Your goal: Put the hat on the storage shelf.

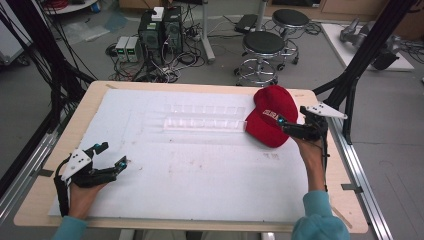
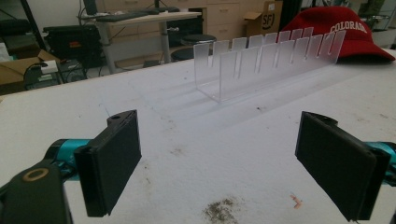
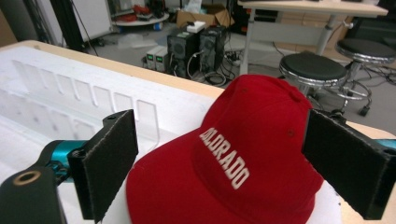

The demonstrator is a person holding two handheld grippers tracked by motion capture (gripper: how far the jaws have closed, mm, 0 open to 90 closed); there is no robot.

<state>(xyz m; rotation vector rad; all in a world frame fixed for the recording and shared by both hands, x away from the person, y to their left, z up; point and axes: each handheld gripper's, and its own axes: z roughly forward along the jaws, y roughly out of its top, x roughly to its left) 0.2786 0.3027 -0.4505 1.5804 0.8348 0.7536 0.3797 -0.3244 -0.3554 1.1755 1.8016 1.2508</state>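
White table padding (image 1: 200,170) bears a red cap (image 3: 243,158) between the right gripper (image 3: 224,168)'s spread jaws.

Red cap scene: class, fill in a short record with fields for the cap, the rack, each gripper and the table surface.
Cap: red fabric baseball cap with white lettering COLORADO, lying on the table's far right part
Rack: clear acrylic slotted rack, empty, upright, left of the cap
Right gripper: right gripper, jaws open, one on either side of the cap, not closed on it
Left gripper: left gripper, jaws open, holding nothing, over the near left of the table
Surface: white sheet on a wooden table, with a few smudges
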